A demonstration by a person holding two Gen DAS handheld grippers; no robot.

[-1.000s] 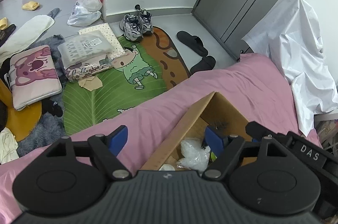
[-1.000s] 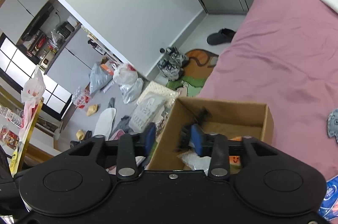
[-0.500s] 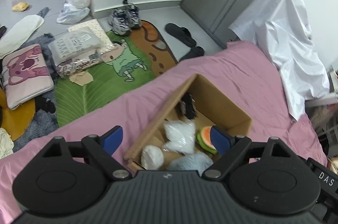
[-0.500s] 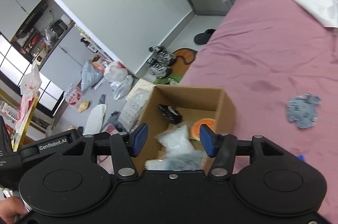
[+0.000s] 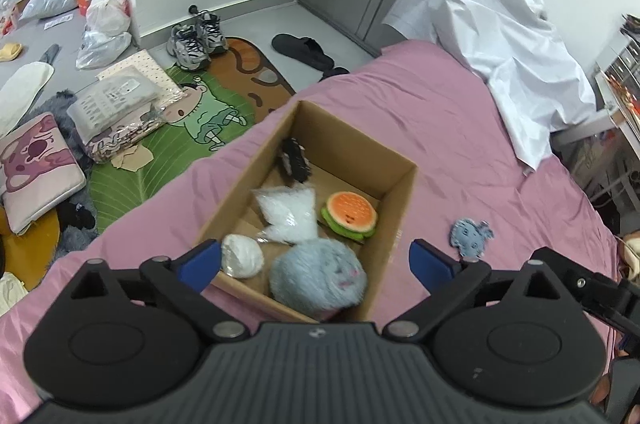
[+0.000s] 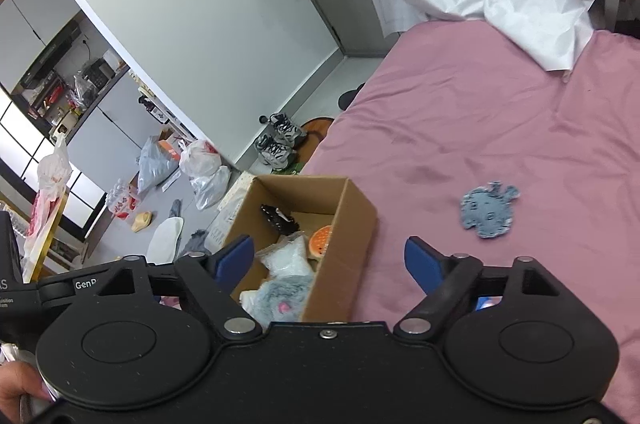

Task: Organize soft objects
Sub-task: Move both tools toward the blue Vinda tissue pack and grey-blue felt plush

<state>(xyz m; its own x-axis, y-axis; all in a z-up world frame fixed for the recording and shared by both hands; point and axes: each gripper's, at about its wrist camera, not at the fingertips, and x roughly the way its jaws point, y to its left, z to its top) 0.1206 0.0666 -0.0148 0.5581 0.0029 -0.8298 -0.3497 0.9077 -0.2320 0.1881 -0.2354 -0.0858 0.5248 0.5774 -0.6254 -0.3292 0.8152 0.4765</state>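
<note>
The cardboard box (image 5: pixel 394 184) sat near the edge of the pink bed (image 5: pixel 440 112), holding a grey plush (image 5: pixel 318 276), a burger toy (image 5: pixel 350 214), a white bag (image 5: pixel 288 212) and a black item (image 5: pixel 294 160). Both the left gripper (image 5: pixel 316 262) and right gripper (image 6: pixel 330 256) hung above it, jaws spread wide and empty. A blue plush patch (image 6: pixel 488 210) lay apart on bare sheet

Both tools have lifted off the cardboard box (image 5: pixel 394 196), jaws now spread wide.
</note>
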